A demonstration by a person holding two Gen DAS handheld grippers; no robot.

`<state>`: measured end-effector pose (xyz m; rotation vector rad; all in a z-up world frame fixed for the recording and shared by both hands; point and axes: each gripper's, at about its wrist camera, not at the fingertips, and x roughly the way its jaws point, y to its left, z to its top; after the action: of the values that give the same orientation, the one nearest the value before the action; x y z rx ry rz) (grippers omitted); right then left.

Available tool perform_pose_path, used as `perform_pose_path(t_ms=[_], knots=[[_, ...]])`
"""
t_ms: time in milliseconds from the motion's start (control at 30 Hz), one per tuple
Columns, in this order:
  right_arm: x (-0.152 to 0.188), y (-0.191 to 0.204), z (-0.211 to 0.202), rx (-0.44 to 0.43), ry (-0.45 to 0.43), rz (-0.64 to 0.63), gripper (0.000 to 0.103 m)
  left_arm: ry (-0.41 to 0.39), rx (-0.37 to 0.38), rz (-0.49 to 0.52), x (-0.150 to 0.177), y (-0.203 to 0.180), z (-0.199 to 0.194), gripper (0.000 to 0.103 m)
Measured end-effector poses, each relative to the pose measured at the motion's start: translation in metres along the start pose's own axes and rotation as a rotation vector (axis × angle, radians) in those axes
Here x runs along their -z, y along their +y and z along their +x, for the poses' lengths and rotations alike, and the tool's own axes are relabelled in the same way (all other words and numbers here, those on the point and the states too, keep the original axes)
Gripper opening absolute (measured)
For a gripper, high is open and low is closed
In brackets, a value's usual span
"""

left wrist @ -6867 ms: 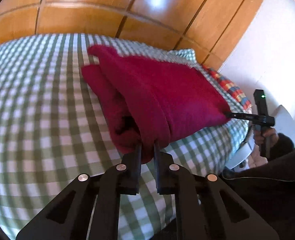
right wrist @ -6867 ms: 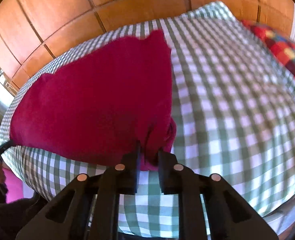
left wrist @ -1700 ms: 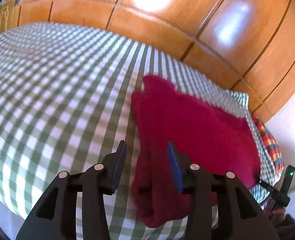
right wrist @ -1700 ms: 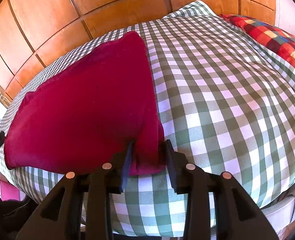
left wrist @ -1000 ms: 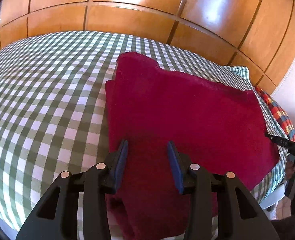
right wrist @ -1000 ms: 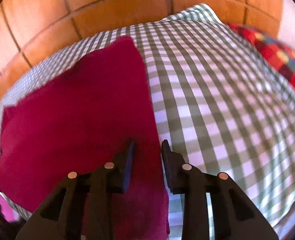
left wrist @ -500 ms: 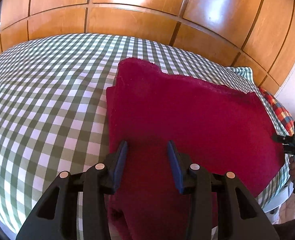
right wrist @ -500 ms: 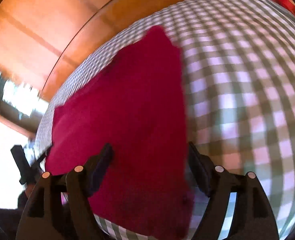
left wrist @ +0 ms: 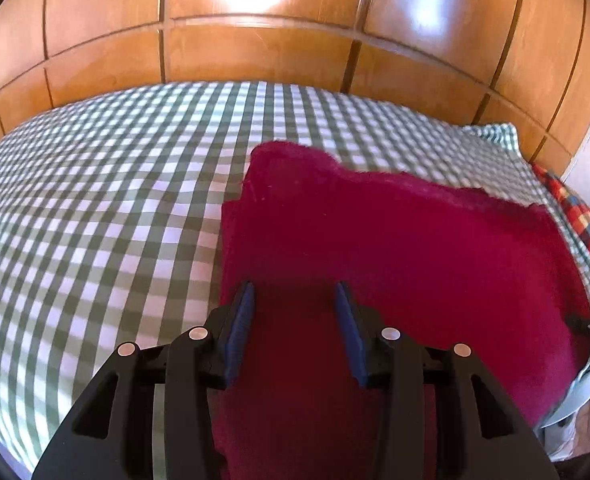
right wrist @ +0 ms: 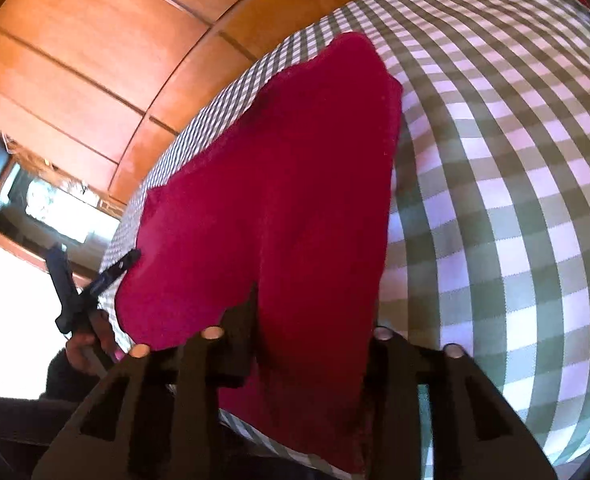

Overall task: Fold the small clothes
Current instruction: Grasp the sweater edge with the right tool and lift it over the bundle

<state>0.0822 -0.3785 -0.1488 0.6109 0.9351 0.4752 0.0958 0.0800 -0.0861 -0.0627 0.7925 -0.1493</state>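
A dark red garment (left wrist: pixel 395 248) lies folded flat on the green-and-white checked bed cover (left wrist: pixel 95 200). My left gripper (left wrist: pixel 295 300) is open and empty, held just above the garment's near left part. In the right wrist view the garment (right wrist: pixel 287 184) fills the middle. My right gripper (right wrist: pixel 311 320) is open wide, and a fold of the near edge sits between its fingers, hiding the tips. The left gripper also shows in the right wrist view (right wrist: pixel 95 276) at the garment's left corner.
A wooden panelled wall (left wrist: pixel 255 40) runs behind the bed. A red, blue and yellow checked cloth (left wrist: pixel 583 216) lies at the bed's far right edge. A window or mirror frame (right wrist: pixel 35 208) stands at the left in the right wrist view.
Both grippers have let go of the garment and opened. My right gripper has opened wider and tilted left over the near edge. My left gripper has stayed over the garment.
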Motion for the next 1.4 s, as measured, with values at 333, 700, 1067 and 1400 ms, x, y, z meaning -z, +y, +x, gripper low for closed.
perform_pose_path(t_ms=[333,700,1067,1400], knots=[[-0.011,0.02,0.012,0.072,0.003,-0.019,0.037,-0.027,0.039,0.008,0.02,-0.024,-0.018,0.051],[-0.022,0.053,0.008,0.12,-0.013,-0.06,0.03,-0.04,0.04,-0.017,0.021,-0.018,-0.021,0.051],[-0.034,0.093,0.005,0.108,-0.022,-0.1,0.028,-0.073,0.08,-0.008,0.019,-0.019,-0.03,0.051],[-0.061,0.191,0.028,0.008,-0.008,-0.235,0.026,-0.011,0.143,-0.015,0.024,-0.012,-0.011,0.051]])
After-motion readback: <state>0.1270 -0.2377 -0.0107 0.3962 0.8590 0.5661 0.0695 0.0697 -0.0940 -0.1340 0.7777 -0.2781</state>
